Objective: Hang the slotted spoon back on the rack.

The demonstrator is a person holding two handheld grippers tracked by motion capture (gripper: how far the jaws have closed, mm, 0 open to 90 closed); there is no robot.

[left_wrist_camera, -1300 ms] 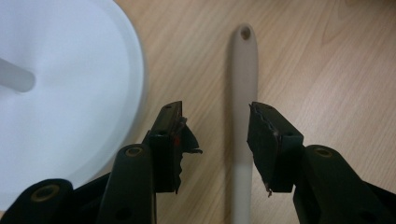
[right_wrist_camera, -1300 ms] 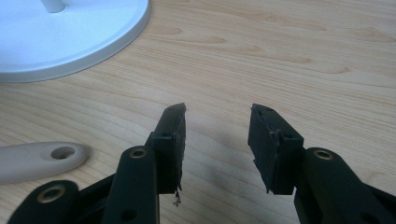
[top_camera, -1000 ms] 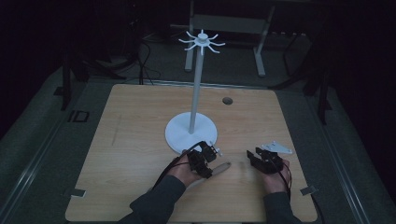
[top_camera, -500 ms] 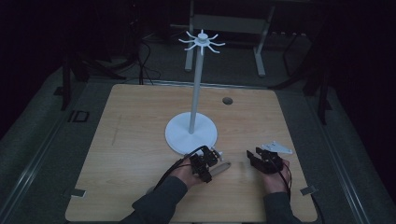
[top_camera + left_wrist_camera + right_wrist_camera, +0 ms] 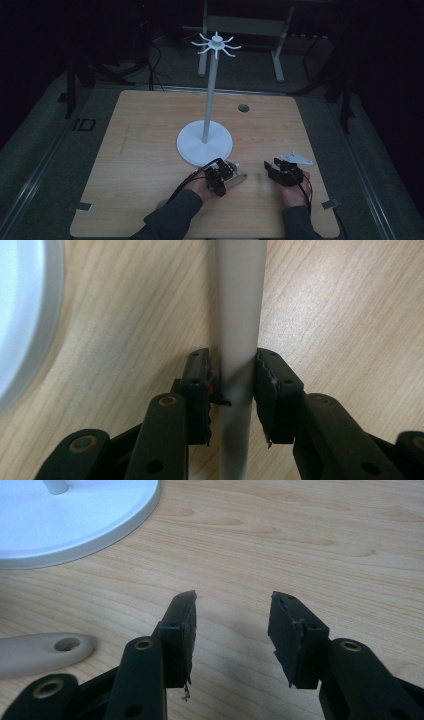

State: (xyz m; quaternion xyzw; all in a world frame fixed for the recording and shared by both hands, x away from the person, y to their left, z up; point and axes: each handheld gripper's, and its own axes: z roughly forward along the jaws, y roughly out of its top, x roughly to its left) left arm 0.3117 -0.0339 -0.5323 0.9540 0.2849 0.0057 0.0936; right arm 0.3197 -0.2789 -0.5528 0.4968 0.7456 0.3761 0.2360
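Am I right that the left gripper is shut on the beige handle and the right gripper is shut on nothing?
Not quite. The right gripper is open, its jaws spread apart over bare table, as the right gripper view shows. The left gripper is indeed shut on the beige handle.

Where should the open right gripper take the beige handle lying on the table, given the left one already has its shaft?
Judging from its pose, take the free end with the hanging hole. The beige handle lies flat, held mid-shaft by the left gripper. That rounded end points toward the right gripper, so come in low from that side, jaws straddling its width.
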